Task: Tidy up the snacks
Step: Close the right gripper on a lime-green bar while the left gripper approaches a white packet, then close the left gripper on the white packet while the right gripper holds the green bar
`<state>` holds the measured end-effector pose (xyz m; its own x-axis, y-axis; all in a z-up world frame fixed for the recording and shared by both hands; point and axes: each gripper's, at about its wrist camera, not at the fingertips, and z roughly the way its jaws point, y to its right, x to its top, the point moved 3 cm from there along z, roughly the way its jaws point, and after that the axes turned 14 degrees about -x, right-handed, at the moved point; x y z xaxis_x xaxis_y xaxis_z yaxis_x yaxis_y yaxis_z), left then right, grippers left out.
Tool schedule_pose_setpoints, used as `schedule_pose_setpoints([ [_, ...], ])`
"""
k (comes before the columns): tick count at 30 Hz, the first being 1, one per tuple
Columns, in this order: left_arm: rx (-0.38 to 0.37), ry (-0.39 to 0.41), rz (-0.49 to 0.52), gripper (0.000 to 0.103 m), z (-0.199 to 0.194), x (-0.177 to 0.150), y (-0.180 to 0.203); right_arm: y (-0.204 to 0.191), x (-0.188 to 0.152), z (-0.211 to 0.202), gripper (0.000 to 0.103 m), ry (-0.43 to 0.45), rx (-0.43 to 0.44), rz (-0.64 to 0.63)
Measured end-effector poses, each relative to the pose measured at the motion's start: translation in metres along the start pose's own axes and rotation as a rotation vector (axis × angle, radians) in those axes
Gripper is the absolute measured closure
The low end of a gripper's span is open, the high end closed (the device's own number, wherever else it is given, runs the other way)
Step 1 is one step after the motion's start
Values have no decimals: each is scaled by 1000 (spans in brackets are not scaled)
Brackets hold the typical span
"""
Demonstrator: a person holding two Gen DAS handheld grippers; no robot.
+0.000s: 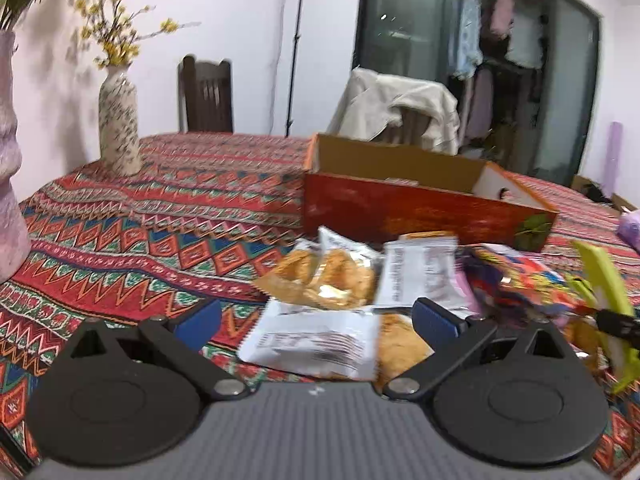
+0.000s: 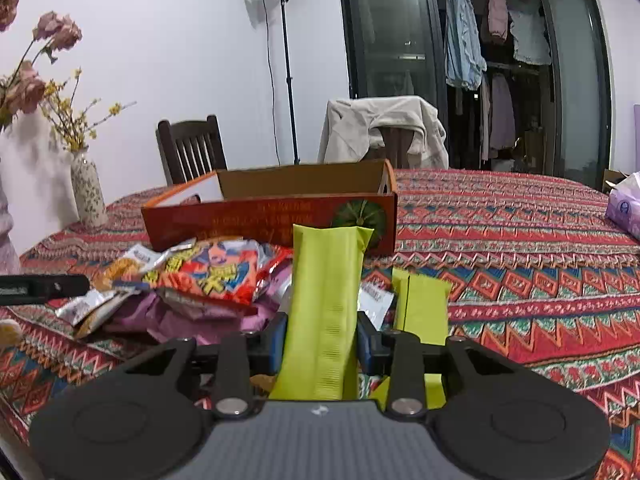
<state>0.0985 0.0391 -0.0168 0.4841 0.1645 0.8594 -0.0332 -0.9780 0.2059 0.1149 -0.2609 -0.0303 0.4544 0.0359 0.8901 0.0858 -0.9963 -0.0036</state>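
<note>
Right gripper point(image 2: 322, 340) clamped the upright lime-green packet point(image 2: 324, 312) near the table's point(image 2: 520, 240) front edge; left gripper point(image 1: 316, 322) hung open over the snack pile point(image 1: 332, 280). Risk: the slick packet could slide out short of the red box point(image 2: 280, 220).

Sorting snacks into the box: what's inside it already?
The red cardboard box shows only bare brown inner walls. Its floor is hidden behind the front wall, so any contents cannot be seen.
</note>
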Motion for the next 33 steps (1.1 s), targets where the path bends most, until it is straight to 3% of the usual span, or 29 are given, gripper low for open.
schedule_pose_setpoints([
  [5,12,-107,-52,0,26,3,-16,6,6,0,69,15,4,16],
  [12,-56,-113,-109,3,31,-7,-23,2,3,-1,69,7,27,25],
  [16,-109,-102,-97,23,26,-9,-18,-2,2,-2,69,5,44,26],
  [18,-120,-96,-99,27,26,-9,-17,-2,0,-2,69,2,46,27],
  [22,-126,-78,-126,45,20,-9,-23,-3,-2,-4,69,-4,41,31],
  [30,-114,-31,-97,52,1,-9,-21,-1,-2,-10,69,0,36,32],
  [31,-112,-19,-89,67,-3,-7,-20,-2,-2,-10,69,1,36,30],
  [33,-118,-3,-80,72,-8,-3,-20,-3,-2,-12,69,5,37,29],
])
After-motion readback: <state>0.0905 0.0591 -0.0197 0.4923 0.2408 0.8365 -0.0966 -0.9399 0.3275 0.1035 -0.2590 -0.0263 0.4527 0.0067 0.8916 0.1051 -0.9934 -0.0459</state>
